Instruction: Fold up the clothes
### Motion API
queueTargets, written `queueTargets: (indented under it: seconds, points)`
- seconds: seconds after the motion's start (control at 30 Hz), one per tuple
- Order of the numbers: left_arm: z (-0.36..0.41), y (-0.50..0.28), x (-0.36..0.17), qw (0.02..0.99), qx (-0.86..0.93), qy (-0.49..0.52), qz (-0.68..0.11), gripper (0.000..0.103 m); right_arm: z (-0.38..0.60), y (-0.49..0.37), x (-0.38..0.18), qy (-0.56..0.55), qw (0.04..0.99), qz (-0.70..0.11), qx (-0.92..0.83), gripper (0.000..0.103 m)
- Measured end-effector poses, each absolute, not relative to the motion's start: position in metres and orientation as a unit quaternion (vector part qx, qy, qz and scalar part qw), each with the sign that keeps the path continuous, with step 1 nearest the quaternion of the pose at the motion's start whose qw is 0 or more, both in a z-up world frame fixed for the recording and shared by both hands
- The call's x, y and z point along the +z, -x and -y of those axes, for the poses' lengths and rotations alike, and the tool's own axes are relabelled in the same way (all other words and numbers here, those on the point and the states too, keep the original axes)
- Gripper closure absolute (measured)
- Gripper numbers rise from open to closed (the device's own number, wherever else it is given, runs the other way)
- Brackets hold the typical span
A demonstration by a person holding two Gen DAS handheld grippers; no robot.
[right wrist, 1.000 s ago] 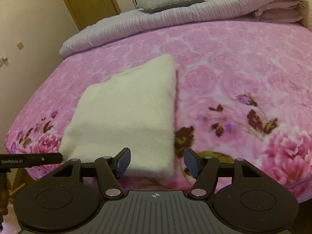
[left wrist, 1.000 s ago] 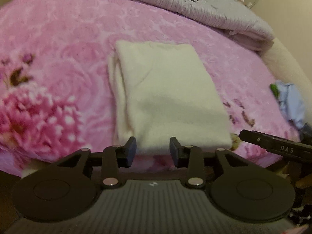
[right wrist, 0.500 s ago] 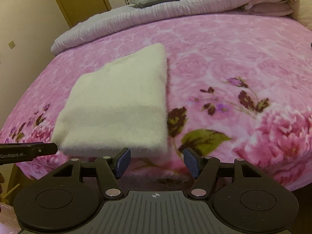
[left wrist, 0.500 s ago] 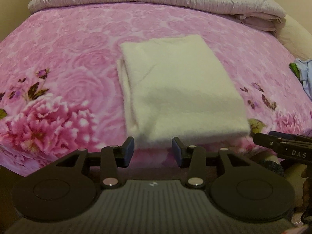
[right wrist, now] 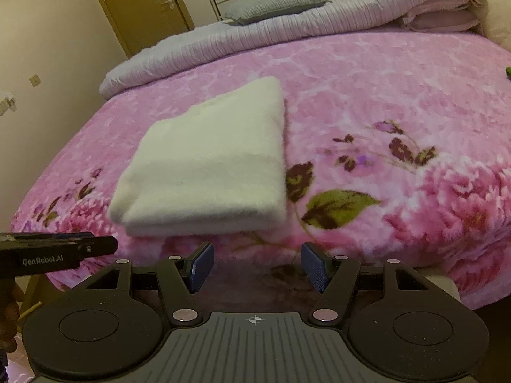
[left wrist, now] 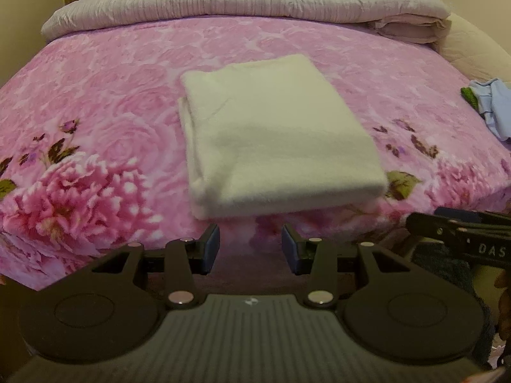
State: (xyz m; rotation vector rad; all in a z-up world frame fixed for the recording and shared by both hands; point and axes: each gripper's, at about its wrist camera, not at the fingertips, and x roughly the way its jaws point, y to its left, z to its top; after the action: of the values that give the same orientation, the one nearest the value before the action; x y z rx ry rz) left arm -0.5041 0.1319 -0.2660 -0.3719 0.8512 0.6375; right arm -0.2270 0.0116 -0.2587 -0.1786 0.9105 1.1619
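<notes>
Lying just ahead of the left gripper (left wrist: 250,247), whose jaws stand apart and empty, a cream garment (left wrist: 271,134) rests folded into a neat rectangle on the pink floral bedspread (left wrist: 95,95). Ahead and left of the right gripper (right wrist: 255,266), equally parted and empty, it looks finished. Far right, blue-green clothes (left wrist: 488,108), possibly unfolded, seem left.

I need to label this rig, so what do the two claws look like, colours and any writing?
Both claws, left claw and right claw, are matte black with blue ribbed pads, silver pivot pins, round side discs and a ridged grey body. Side lettering reads GenRobot.AI and DAS.
</notes>
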Motion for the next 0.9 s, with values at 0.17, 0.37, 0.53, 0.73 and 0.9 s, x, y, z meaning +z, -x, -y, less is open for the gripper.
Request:
queueTargets:
  seconds: [0.17,0.37,0.53,0.73,0.9]
  points:
    - [-0.166,0.528,-0.257,0.857,0.275,0.268,-0.343,0.053,-0.007,0.209,-0.255,0.04,0.725,-0.431,0.535,0.039]
    - [-0.242,0.561,-0.282,0.817,0.283,0.434,-0.252,0.052,-0.017,0.157,-0.265,-0.069,0.697,-0.496,0.514,0.01]
    - [-0.293,0.553,-0.321,0.792,0.24,0.514,-0.227,0.051,-0.048,0.13,-0.282,-0.098,0.672,-0.53,0.508,0.01]
    - [-0.337,0.535,-0.356,0.768,0.202,0.577,-0.19,0.051,-0.089,0.105,-0.306,-0.125,0.645,-0.559,0.506,0.01]
    - [-0.365,0.512,-0.377,0.759,0.185,0.587,-0.214,0.046,-0.121,0.089,-0.322,-0.132,0.625,-0.576,0.51,0.01]
